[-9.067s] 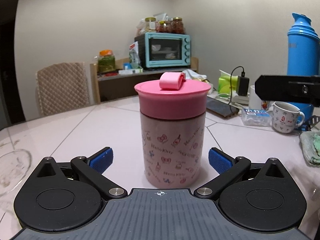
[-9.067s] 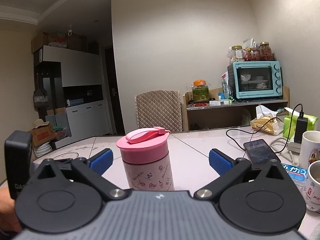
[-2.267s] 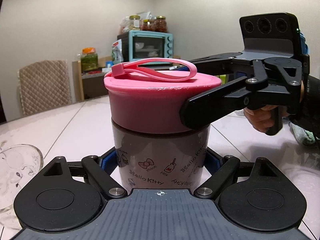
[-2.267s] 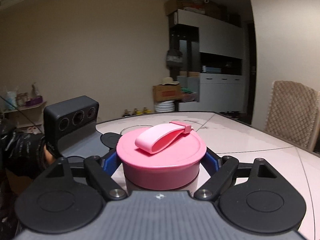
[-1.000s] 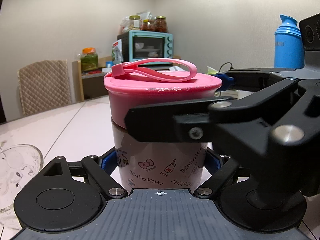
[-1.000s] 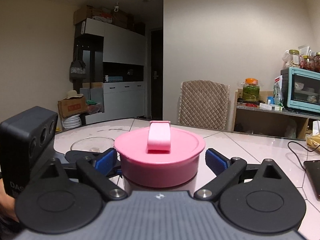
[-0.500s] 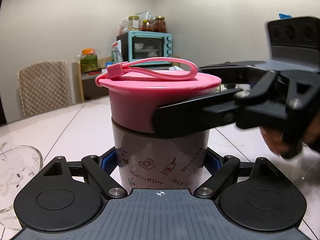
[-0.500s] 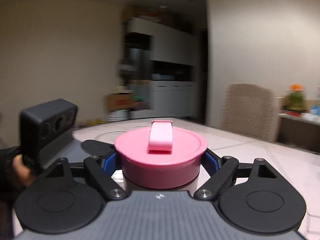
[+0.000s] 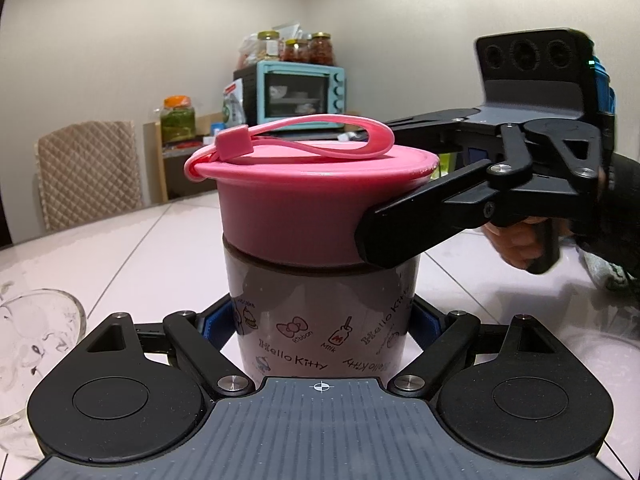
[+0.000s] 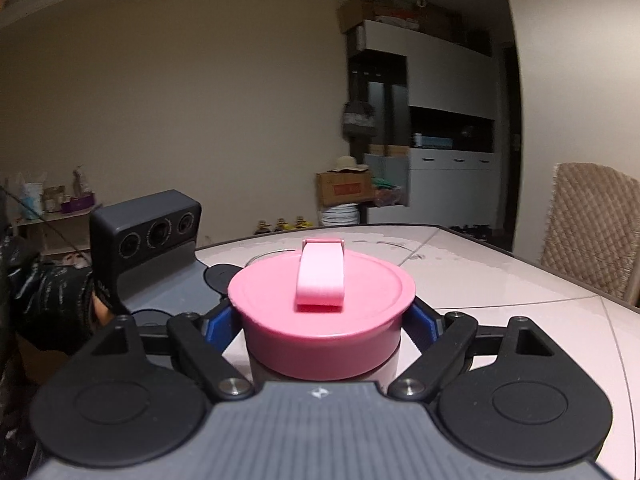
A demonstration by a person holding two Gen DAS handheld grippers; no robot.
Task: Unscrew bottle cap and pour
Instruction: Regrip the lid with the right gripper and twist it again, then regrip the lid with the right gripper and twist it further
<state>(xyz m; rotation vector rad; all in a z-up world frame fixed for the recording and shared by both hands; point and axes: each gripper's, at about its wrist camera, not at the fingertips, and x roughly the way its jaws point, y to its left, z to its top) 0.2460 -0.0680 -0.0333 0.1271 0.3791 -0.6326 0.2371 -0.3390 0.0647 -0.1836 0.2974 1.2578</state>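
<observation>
Right gripper [image 10: 322, 320] swung round pink cap [image 10: 320, 320]

Bottle [image 9: 320, 320] stands on table [image 9: 160, 248], cap [image 9: 312, 208] on top w/ strap [image 9: 316, 136] lying over it. Left claw [image 9: 320, 324] sits low around bottle body; right claw [image 10: 322, 316] comes in from the right at cap level. Glass [image 9: 36, 332] left of bottle; chair [image 9: 88, 172] & oven [image 9: 300, 92] behind.

The left wrist camera looks low and close at the bottle [image 9: 320, 304], facing the oven [image 9: 300, 94] in the upper middle. The right wrist camera looks from higher, down on the cap [image 10: 322, 308], facing the cupboards [image 10: 448, 140]. Both views share the bottle and cap.
</observation>
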